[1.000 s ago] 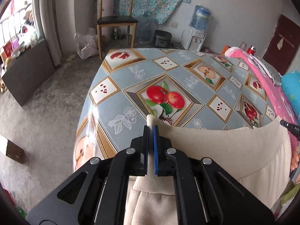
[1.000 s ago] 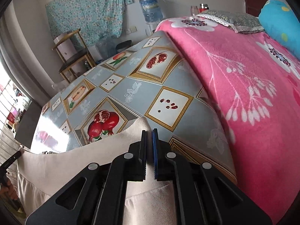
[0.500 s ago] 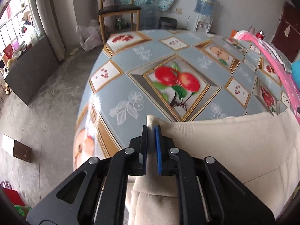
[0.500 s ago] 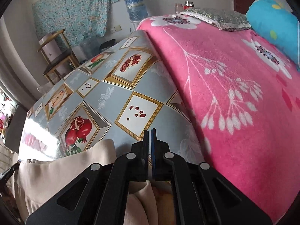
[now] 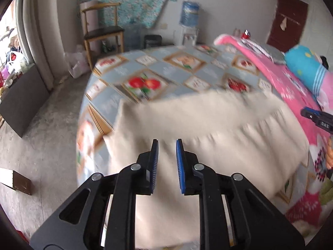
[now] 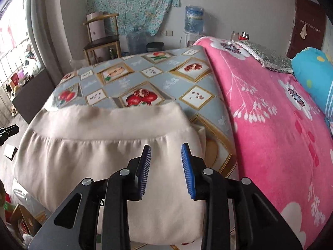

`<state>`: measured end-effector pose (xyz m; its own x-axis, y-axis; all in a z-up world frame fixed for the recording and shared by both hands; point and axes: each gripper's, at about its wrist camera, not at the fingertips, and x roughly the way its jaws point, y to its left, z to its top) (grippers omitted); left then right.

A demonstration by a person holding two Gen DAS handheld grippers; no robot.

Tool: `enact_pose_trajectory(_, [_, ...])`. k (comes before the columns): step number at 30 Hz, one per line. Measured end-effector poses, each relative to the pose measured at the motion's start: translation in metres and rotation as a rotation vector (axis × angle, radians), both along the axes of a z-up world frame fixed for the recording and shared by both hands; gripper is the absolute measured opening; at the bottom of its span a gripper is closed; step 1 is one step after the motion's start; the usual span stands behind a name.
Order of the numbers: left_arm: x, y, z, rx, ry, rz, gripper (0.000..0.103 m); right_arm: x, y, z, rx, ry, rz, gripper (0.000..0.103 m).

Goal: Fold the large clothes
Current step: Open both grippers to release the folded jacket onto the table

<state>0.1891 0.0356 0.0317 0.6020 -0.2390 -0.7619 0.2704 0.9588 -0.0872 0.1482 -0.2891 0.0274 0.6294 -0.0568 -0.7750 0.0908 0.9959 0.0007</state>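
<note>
A cream garment (image 5: pixel 197 125) with a wide ribbed band lies spread on the fruit-patterned cover (image 5: pixel 177 68), its near part hanging over the bed's front edge. My left gripper (image 5: pixel 167 143) hovers over the garment's left half, jaws opening, nothing between the blue pads. In the right wrist view the same garment (image 6: pixel 104 145) shows sharply, band at the far side. My right gripper (image 6: pixel 165 148) is above its right half, jaws opening and empty. Each gripper appears at the edge of the other's view: the right gripper (image 5: pixel 318 120) and the left gripper (image 6: pixel 8 131).
A pink flowered blanket (image 6: pixel 270 125) covers the bed's right side, with a blue pillow (image 6: pixel 312 73) on it. A wooden chair (image 5: pixel 102 33) and a water dispenser (image 5: pixel 189 27) stand by the far wall. A dark cabinet (image 5: pixel 20 100) sits on the left floor.
Both grippers were shut on the garment's band corners; now both have let go and pulled back toward me. The garment has dropped flat on the cover.
</note>
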Motion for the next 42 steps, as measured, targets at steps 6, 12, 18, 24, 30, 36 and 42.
enact_pose_trajectory(6, [-0.013,0.003,-0.049,-0.017,0.087,0.071,0.019,-0.001,-0.014,-0.052,-0.074,0.136,-0.078,0.029])
enact_pose_trajectory(12, [-0.032,0.011,-0.027,-0.063,0.038,0.073,0.02,-0.022,0.003,-0.011,-0.027,0.042,-0.05,0.029])
enact_pose_trajectory(18, [-0.039,-0.007,-0.049,0.001,0.086,0.053,0.031,-0.027,0.043,-0.044,0.043,0.123,0.075,0.029])
enact_pose_trajectory(24, [-0.047,-0.012,-0.03,0.003,0.064,0.029,0.03,-0.044,0.058,-0.015,0.082,0.015,0.048,0.03])
enact_pose_trajectory(30, [-0.065,-0.053,-0.018,0.01,0.065,-0.102,0.033,-0.054,0.103,-0.028,0.067,0.004,0.211,0.031])
enact_pose_trajectory(36, [-0.066,-0.067,-0.045,0.075,0.139,-0.018,0.035,-0.053,0.11,-0.046,0.084,0.049,0.178,0.032])
enact_pose_trajectory(42, [-0.062,-0.06,-0.036,0.093,0.146,0.055,0.035,-0.061,0.13,-0.034,0.095,-0.028,0.27,0.039])
